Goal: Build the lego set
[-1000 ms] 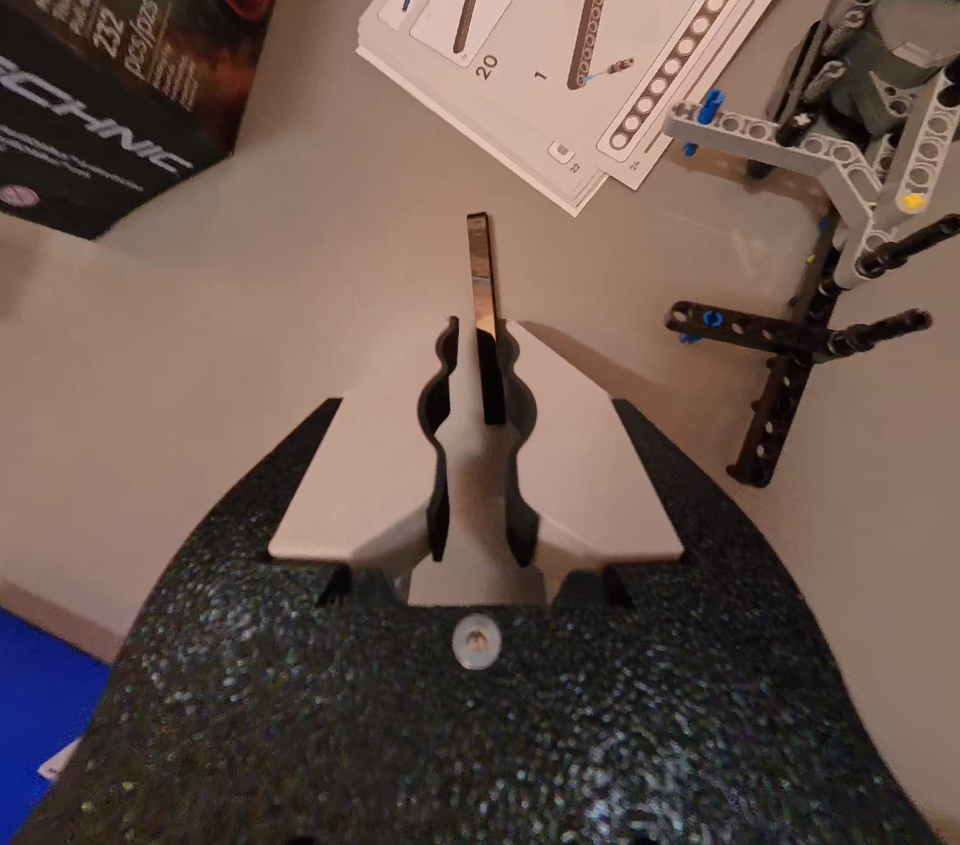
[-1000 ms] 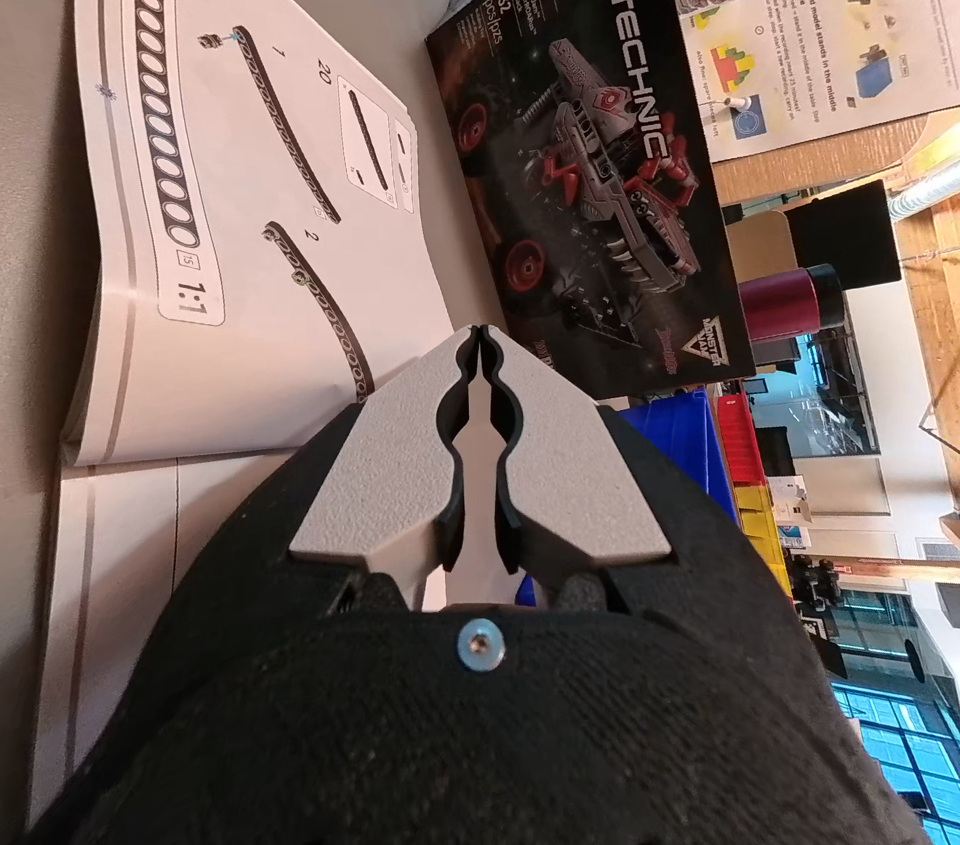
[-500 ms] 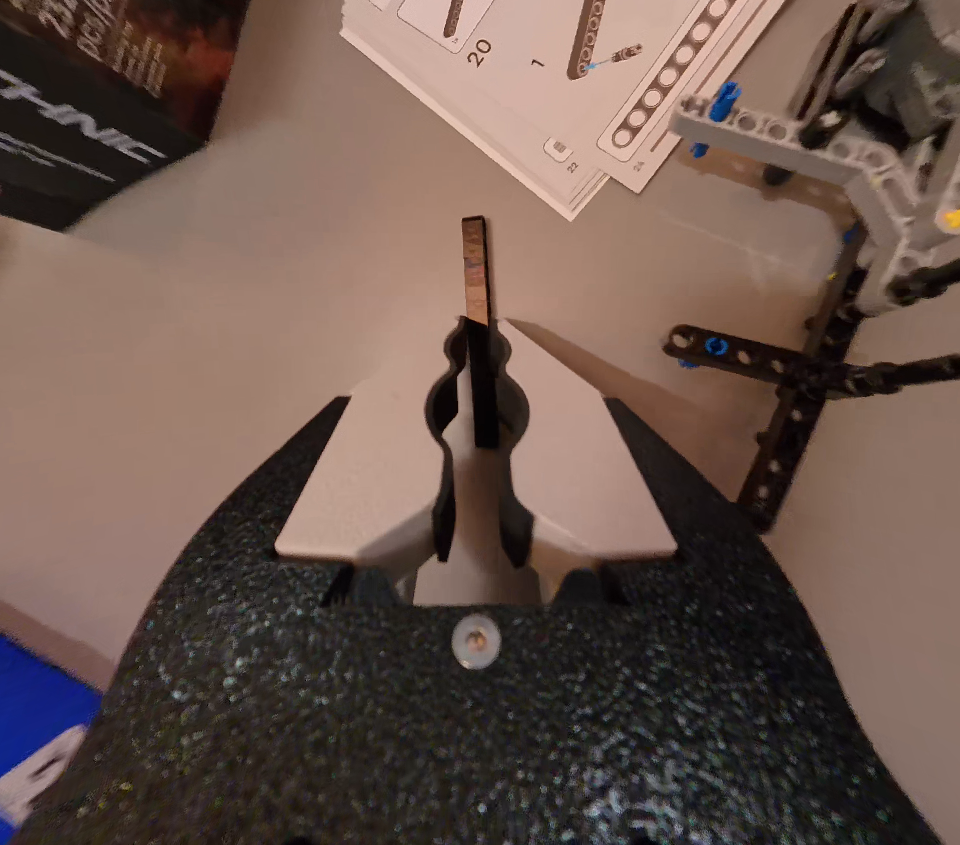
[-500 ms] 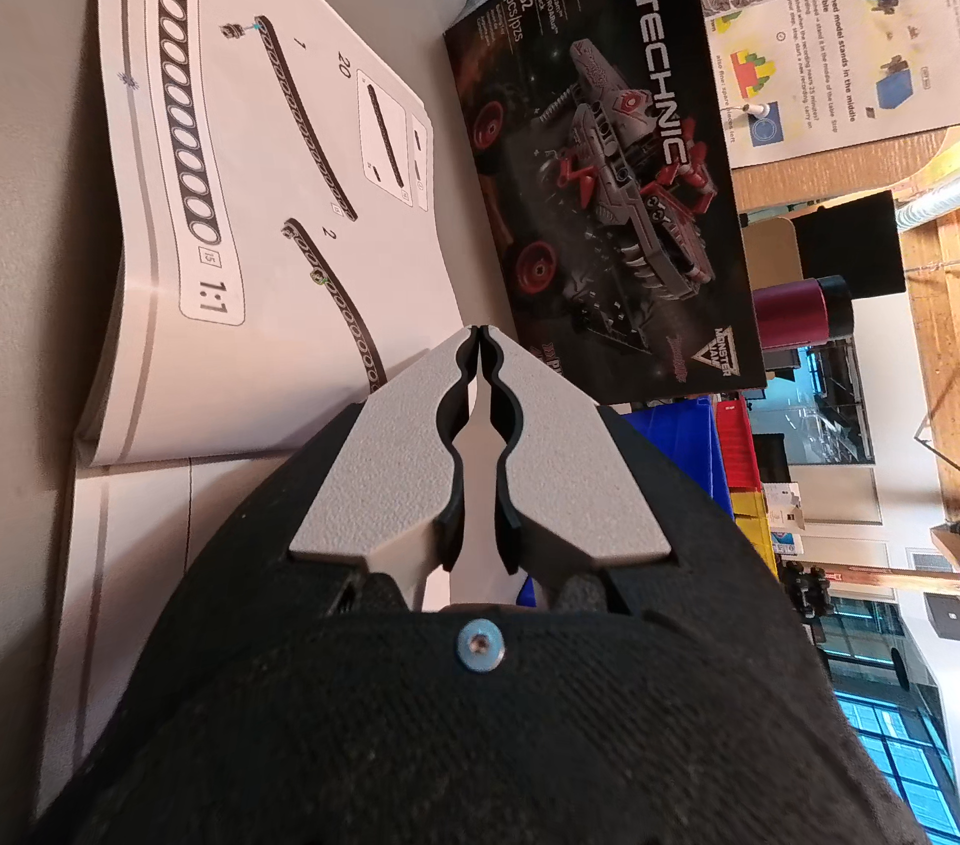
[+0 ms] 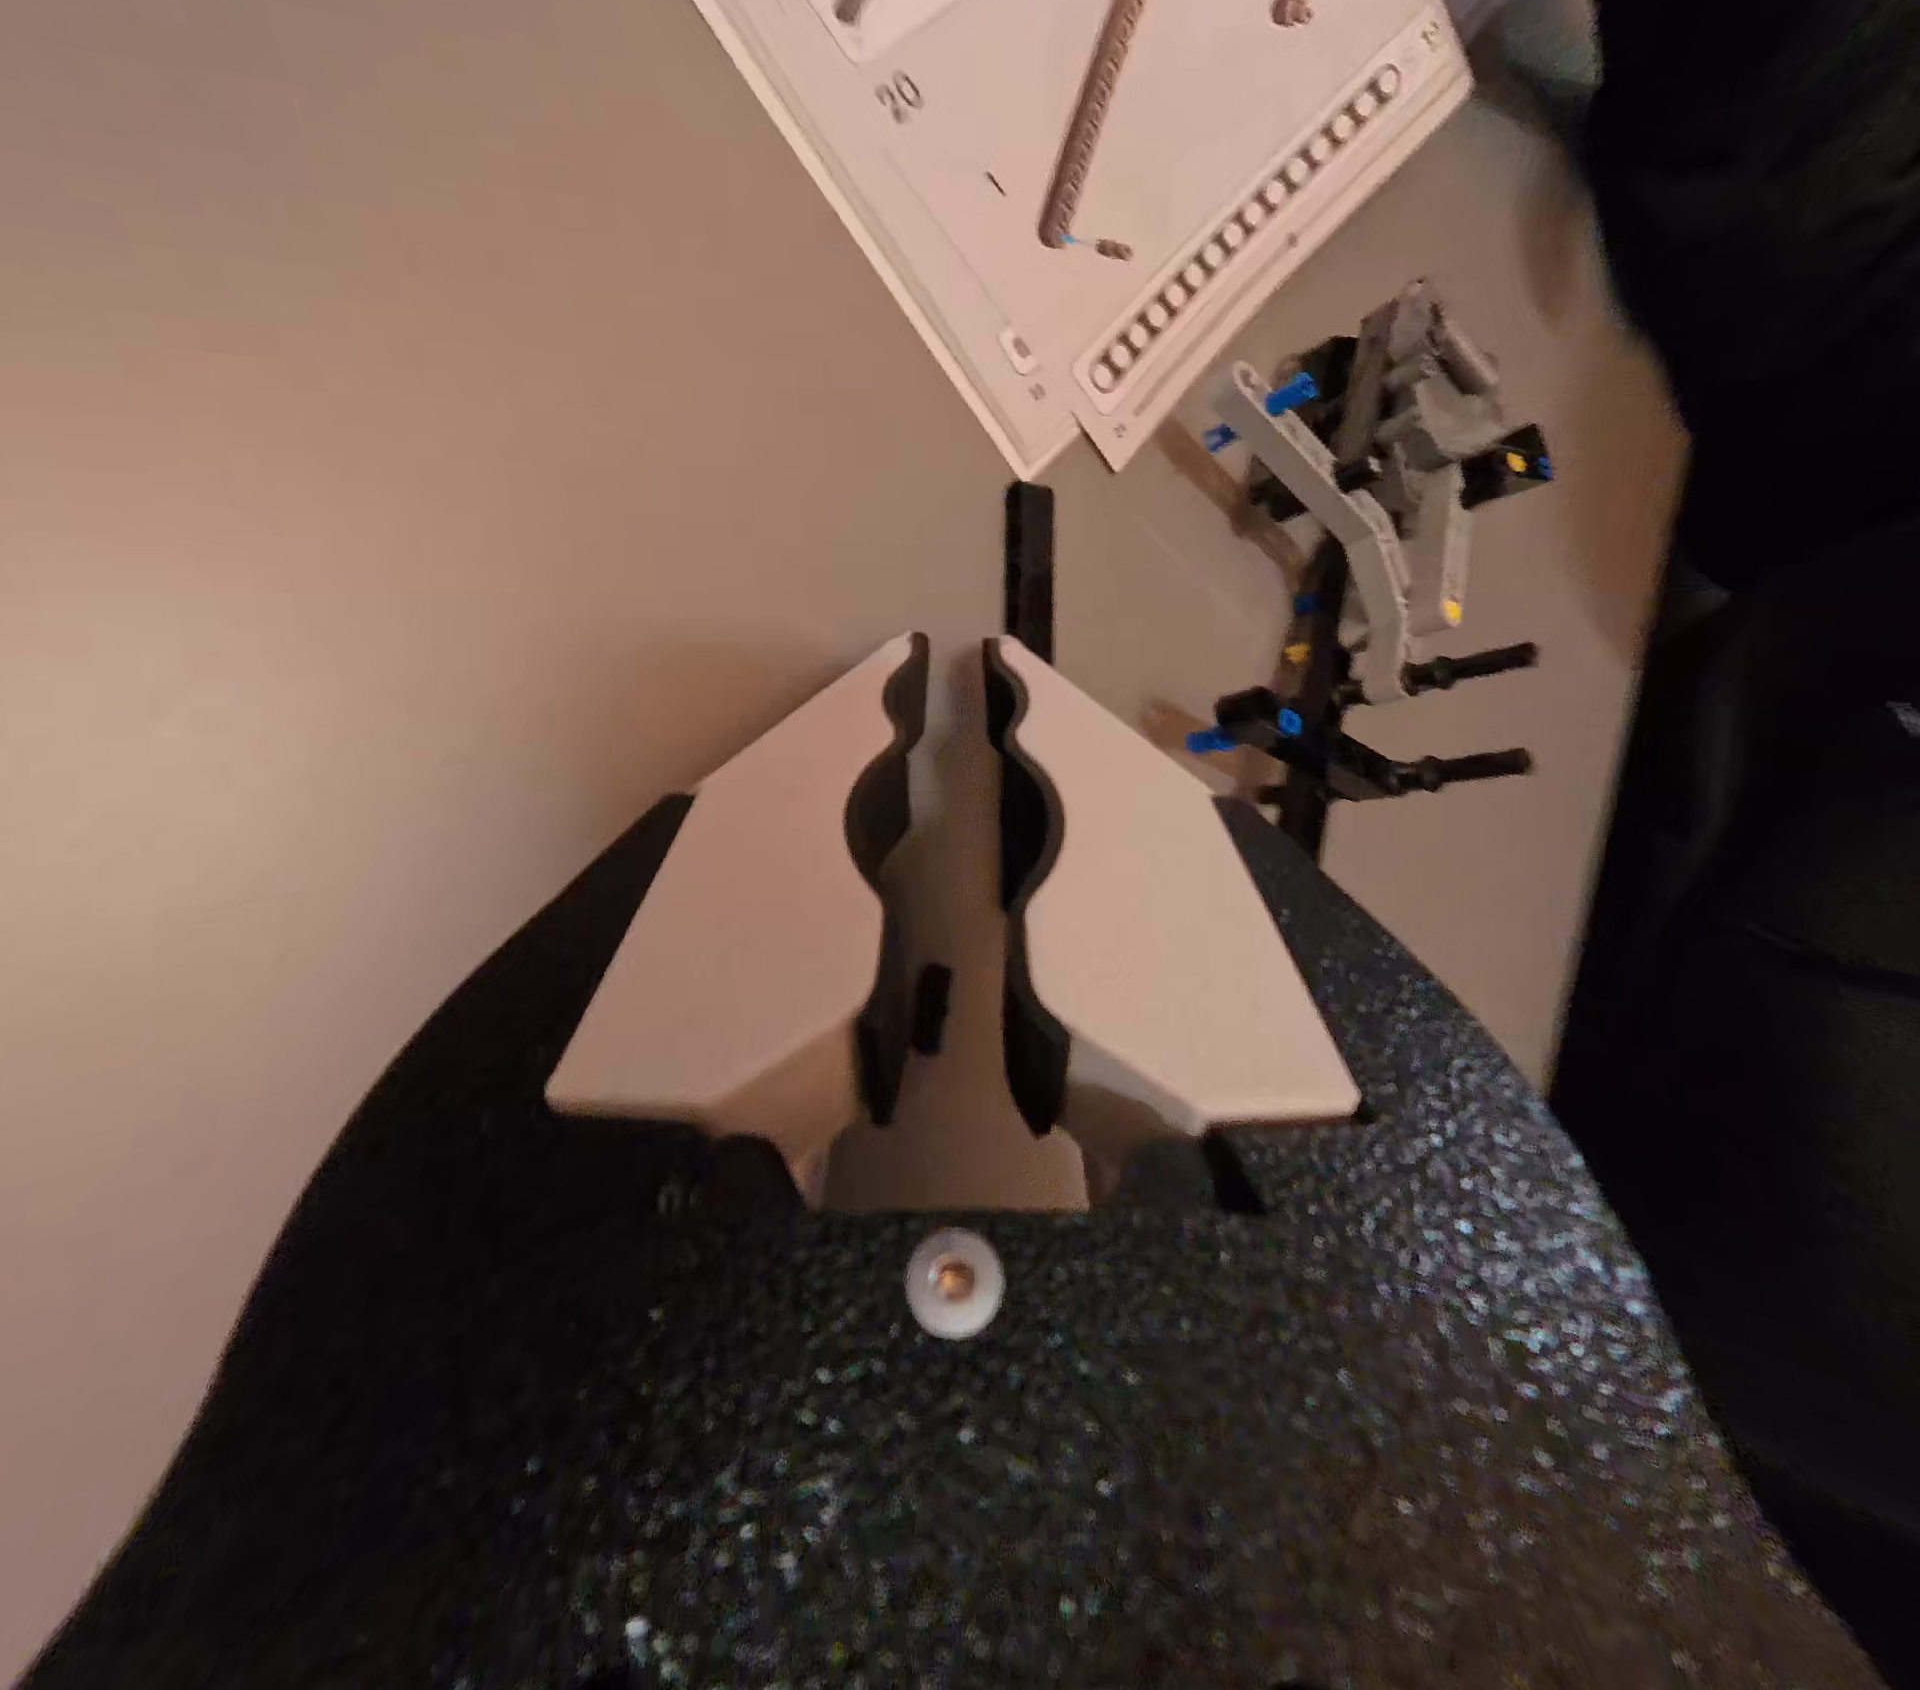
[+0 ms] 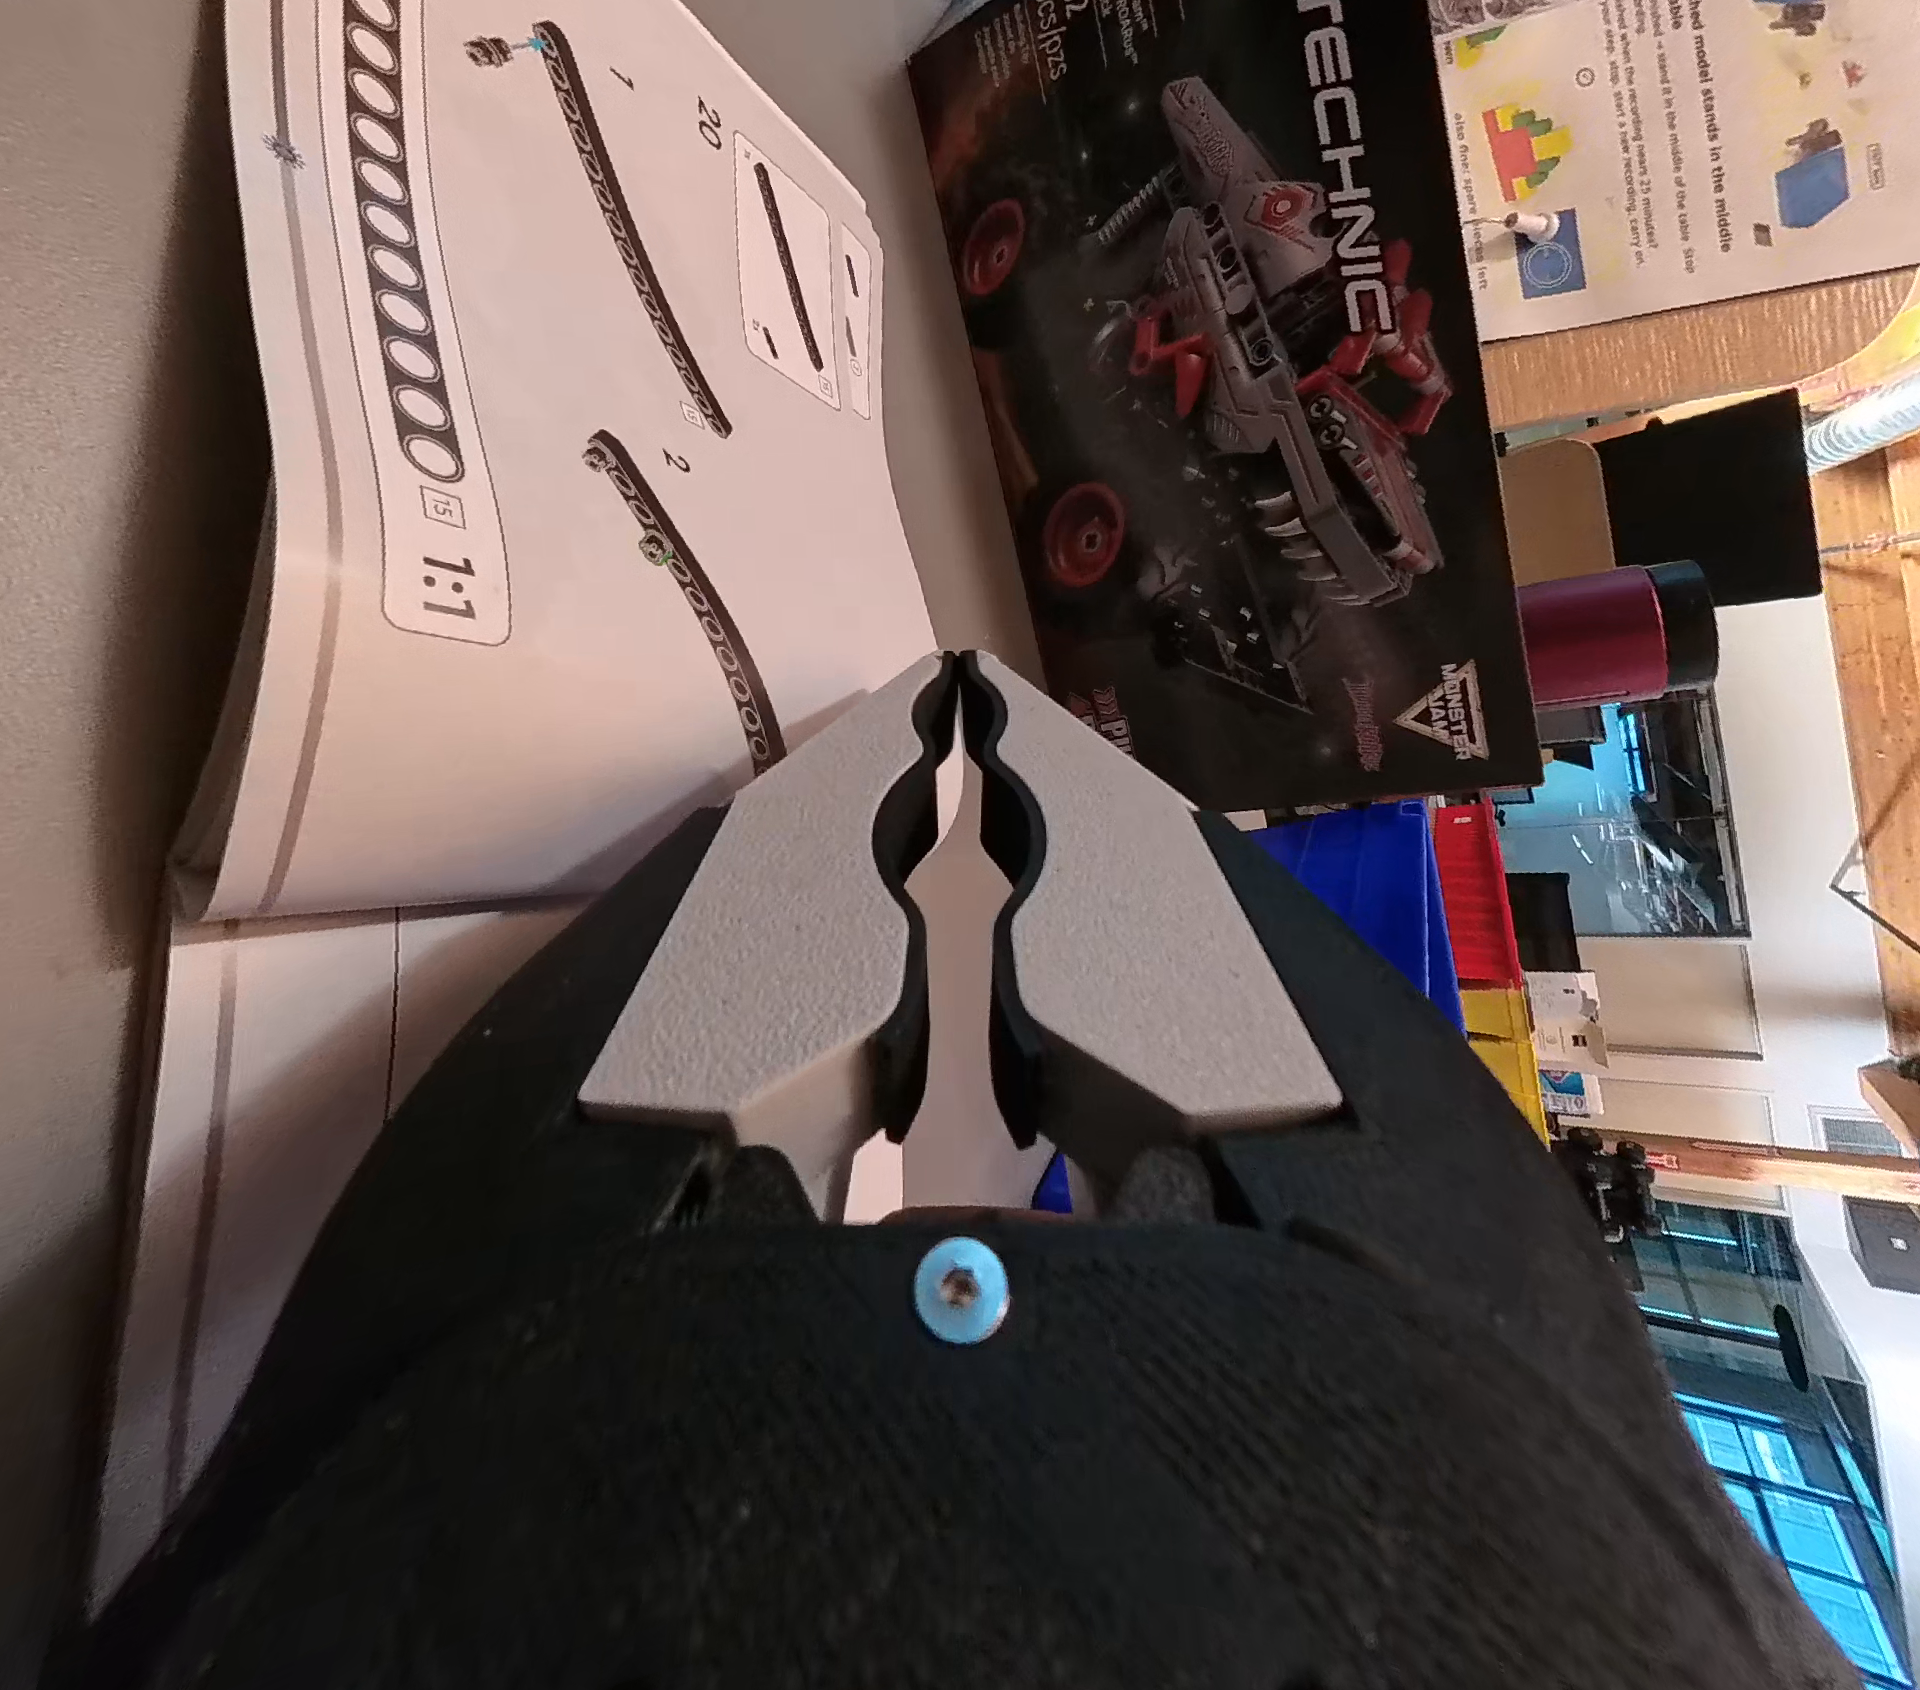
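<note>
Beyond the left gripper [image 5: 954, 653] lies the open white instruction booklet [image 5: 1049, 113]; to its right stands the grey-and-black partly built model [image 5: 1371, 560]. Its jaws are parted, released, with the long black beam [image 5: 1029, 570] just ahead of its tips. The right gripper [image 6: 958, 672] is clenched empty; I judge it should regrip the beam squarely before joining.

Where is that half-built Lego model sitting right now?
In the left wrist view, the half-built Lego model lies on the tan table, right of the left gripper, just below the open instruction booklet.
</note>
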{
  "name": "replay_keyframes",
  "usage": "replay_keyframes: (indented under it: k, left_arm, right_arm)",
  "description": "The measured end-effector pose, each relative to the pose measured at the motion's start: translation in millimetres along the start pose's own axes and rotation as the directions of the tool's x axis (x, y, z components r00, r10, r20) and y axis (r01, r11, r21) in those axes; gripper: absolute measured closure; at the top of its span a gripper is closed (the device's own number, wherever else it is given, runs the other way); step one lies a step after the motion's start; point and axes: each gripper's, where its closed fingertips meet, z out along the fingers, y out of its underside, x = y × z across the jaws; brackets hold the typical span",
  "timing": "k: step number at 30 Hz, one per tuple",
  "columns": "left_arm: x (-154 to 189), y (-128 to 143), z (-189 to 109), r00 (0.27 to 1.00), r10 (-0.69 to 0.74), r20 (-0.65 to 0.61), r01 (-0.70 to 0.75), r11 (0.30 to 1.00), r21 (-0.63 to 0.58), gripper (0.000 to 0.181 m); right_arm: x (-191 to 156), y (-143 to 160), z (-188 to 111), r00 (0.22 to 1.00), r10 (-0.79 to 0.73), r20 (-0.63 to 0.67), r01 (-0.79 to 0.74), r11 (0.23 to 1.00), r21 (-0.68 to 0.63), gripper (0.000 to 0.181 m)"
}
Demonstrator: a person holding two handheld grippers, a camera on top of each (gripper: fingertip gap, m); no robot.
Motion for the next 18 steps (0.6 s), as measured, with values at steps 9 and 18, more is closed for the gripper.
replay_keyframes:
  k: [9,18]
  left_arm:
    - [8.0,-4.9,-25.2,0.761,0.535,0.368,-0.558,0.828,-0.051,0.164]
    - [6.8,27.3,-18.0,0.892,0.376,0.253,-0.369,0.926,-0.074,0.159]
  right_arm:
    - [2.5,2.1,-0.7,1.000,0.000,-0.010,0.000,1.000,-0.004,0.181]
    - [-2.0,2.4,1.3,1.000,-0.004,0.009,0.004,1.000,-0.008,0.181]
